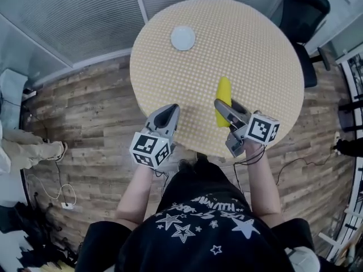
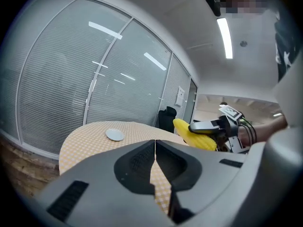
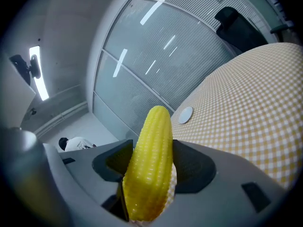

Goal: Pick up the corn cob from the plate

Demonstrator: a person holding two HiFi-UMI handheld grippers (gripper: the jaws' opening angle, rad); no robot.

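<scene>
Yellow corn cob (image 3: 150, 167) sits clamped between your right gripper's (image 1: 223, 109) jaws, its tip jutting past them, held above the checked table (image 1: 255, 50). The white plate (image 1: 183, 38) lies well ahead. Your left gripper (image 2: 155, 144) has its jaws pressed together on nothing.

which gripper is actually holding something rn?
The right gripper: its jaws are clamped on the yellow corn cob. The left gripper has its jaws shut with nothing between them.
</scene>
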